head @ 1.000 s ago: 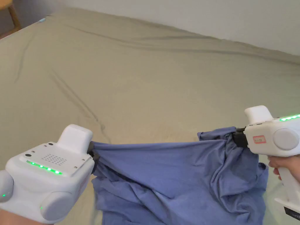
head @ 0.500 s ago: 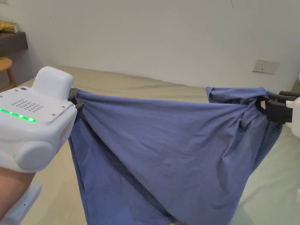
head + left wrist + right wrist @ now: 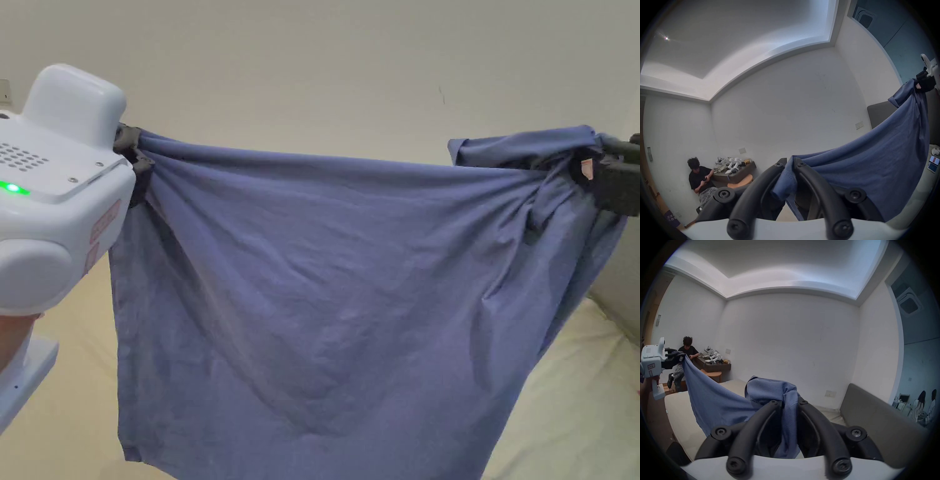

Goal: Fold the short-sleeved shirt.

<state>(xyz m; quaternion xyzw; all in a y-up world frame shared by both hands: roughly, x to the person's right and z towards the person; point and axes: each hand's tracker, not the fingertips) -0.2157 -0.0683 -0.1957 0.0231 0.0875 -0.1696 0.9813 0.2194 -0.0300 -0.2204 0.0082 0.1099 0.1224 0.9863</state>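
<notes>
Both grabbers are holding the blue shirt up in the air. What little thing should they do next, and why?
Probably lower the shirt flat onto the bed. The left gripper and right gripper each pinch a top end, so it hangs spread between them, though it looks bunched by the right one. Folding likely needs it lying flat.

Soft, even indoor light in the head view, slightly hazy. Both gripper views are dimmer, with fisheye bending and black vignetted corners; a small ceiling lamp (image 3: 666,38) flares, starlike, at upper left.
</notes>
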